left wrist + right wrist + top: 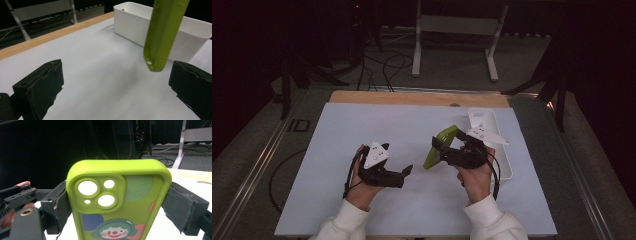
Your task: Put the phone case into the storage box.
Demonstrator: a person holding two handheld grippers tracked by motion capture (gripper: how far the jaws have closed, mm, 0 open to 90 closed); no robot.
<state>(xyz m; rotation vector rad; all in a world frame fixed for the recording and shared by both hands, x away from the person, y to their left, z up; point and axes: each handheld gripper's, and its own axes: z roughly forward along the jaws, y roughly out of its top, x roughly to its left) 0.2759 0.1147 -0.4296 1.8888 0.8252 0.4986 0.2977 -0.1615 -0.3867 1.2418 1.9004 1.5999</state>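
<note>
Two grippers work over the pale worktop point(362, 125), and only one carries anything. The right gripper point(443, 150) is clenched on a green phone case point(439, 146), its pads pressing the case's two long edges, as the right gripper view shows: the camera cut-outs and a cartoon clown face toward that camera. Held by the sides this way, the case stands nearly upright and clear of the worktop, with its lower end hanging free, which looks meant to leave that end open for the other gripper or for lowering into something.

The left gripper point(404, 172) is released, jaws spread wide and holding nothing. It points toward the case, and in the left gripper view the case's lower corner point(156, 63) hangs between and beyond its two jaws, apart from both. That stance reads as readiness to take or steady the case.

A white bin point(504, 160) sits just behind the case at the worktop's right side, open end up, so it is probably where the case belongs.
</note>
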